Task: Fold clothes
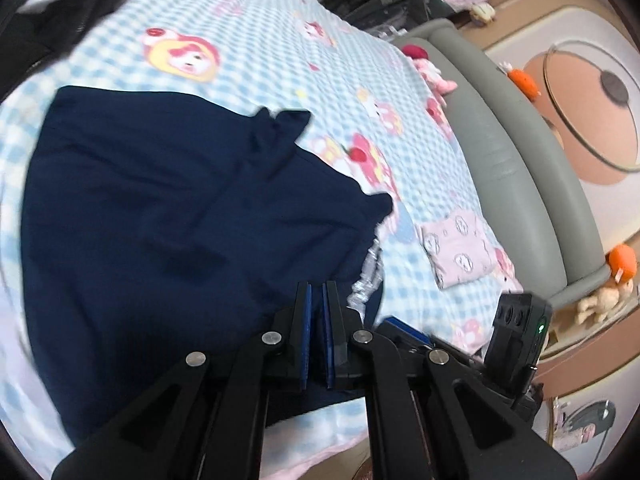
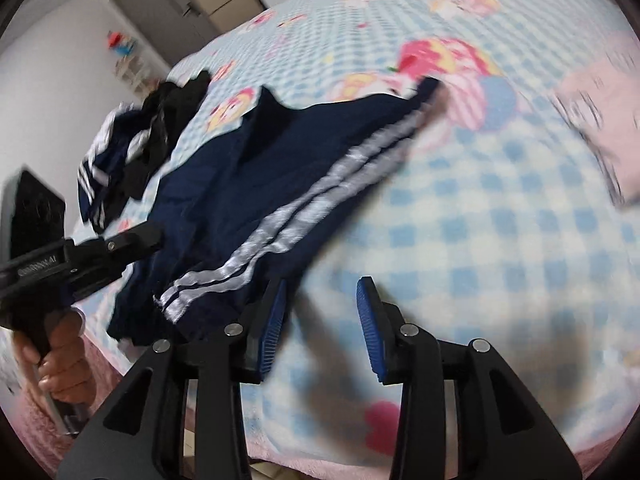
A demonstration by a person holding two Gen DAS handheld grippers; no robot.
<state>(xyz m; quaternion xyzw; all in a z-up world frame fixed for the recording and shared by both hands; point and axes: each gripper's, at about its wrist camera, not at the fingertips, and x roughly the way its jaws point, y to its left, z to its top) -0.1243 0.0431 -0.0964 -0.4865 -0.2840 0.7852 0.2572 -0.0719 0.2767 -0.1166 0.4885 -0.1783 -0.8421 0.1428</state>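
Navy garment [image 1: 168, 216] spread flat on blue-and-white checked bedsheet [image 1: 280, 40] with cartoon print. White side stripes [image 2: 304, 208] running diagonally along near edge of garment in right wrist view, ending at a hem close to lower left of that view.

Left gripper [image 1: 317, 320]: blue pads nearly together, only a narrow slit between them. Positioned over lower right edge of garment. Cannot tell whether cloth is pinched in the slit. Same gripper seen from the side in right wrist view, at left margin, held by a hand [image 2: 60, 356] and reaching toward garment's near left corner.

Right gripper [image 2: 322, 328]: pads well apart, nothing between them. Bare checked sheet under the gap. Left pad [image 2: 274, 332] just beside striped edge of garment; contact not confirmable owing to motion blur. Right pad over sheet only, clear of the cloth.

Second heap of dark clothes [image 2: 132, 148], some with white stripes, beyond navy garment toward far left of bed. Folded pink patterned cloth [image 1: 460, 252] on sheet, right of navy garment, apart from it. Grey padded bed frame [image 1: 504, 148] along far side, with small soft toys [image 1: 432, 72] on it.
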